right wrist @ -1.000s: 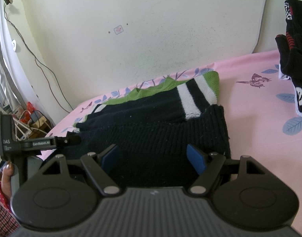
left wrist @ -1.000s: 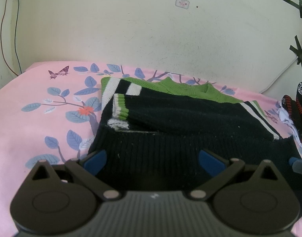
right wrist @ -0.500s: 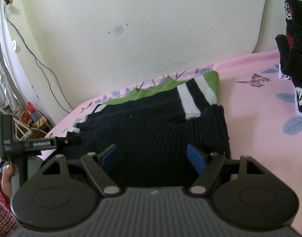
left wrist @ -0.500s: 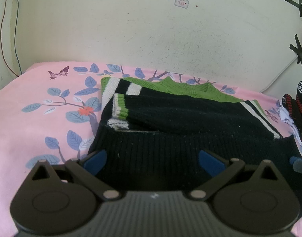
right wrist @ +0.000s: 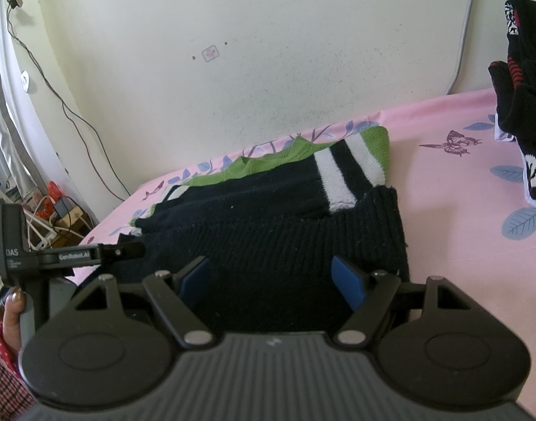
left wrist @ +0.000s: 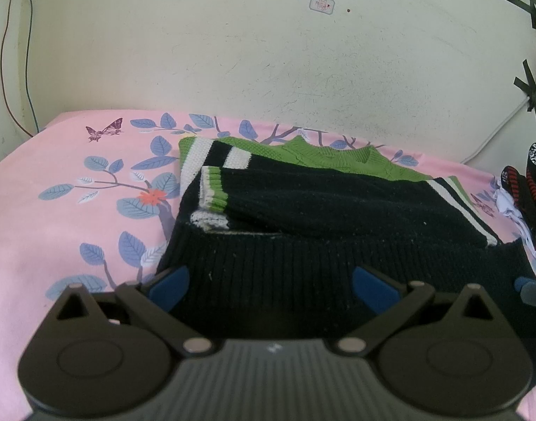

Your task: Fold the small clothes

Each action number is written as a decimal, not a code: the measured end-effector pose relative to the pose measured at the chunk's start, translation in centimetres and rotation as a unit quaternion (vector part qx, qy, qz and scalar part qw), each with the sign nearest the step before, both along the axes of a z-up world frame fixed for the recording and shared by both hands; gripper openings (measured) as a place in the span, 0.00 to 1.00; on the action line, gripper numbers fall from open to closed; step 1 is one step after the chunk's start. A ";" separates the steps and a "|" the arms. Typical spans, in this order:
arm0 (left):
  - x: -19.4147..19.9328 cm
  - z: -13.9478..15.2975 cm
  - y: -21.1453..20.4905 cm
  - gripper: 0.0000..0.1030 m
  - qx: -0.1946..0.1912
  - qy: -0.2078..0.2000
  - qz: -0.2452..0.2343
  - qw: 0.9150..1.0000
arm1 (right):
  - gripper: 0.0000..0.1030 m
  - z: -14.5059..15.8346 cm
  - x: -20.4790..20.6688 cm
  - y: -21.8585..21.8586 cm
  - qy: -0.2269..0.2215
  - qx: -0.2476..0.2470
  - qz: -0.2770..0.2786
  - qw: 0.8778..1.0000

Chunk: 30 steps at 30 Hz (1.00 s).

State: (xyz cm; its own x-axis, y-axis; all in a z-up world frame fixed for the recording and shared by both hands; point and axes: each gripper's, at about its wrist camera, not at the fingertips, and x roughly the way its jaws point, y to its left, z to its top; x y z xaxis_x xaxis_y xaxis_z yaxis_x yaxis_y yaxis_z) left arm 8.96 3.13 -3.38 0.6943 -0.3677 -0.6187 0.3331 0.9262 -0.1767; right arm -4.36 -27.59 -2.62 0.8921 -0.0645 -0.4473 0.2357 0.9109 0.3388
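Note:
A small black knit sweater point(left wrist: 303, 231) with a green collar and green-and-white striped sleeves lies on the pink floral bedsheet point(left wrist: 57, 217), both sleeves folded across its body. It also shows in the right wrist view point(right wrist: 285, 217). My left gripper point(left wrist: 271, 284) is open, its blue pads spread over the ribbed hem near the sweater's left corner. My right gripper point(right wrist: 273, 277) is open over the hem near the right corner. The left gripper's body point(right wrist: 71, 256) shows at the left of the right wrist view.
A pile of black, red and white clothes point(right wrist: 524, 105) sits on the bed to the right, also in the left wrist view point(left wrist: 527, 193). A pale wall point(left wrist: 268, 52) stands behind the bed. Cables and a power strip point(right wrist: 53, 217) lie beyond the bed's left edge.

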 end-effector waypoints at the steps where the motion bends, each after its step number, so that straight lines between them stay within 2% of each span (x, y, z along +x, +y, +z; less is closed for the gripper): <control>1: 0.0 0.0 0.0 1.00 0.000 0.000 0.000 1.000 | 0.67 0.0 0.0 0.0 0.000 0.000 0.000 1.000; 30: 0.1 0.0 0.0 1.00 0.004 -0.001 -0.001 1.000 | 0.67 -0.1 0.0 0.0 -0.002 0.000 0.000 1.000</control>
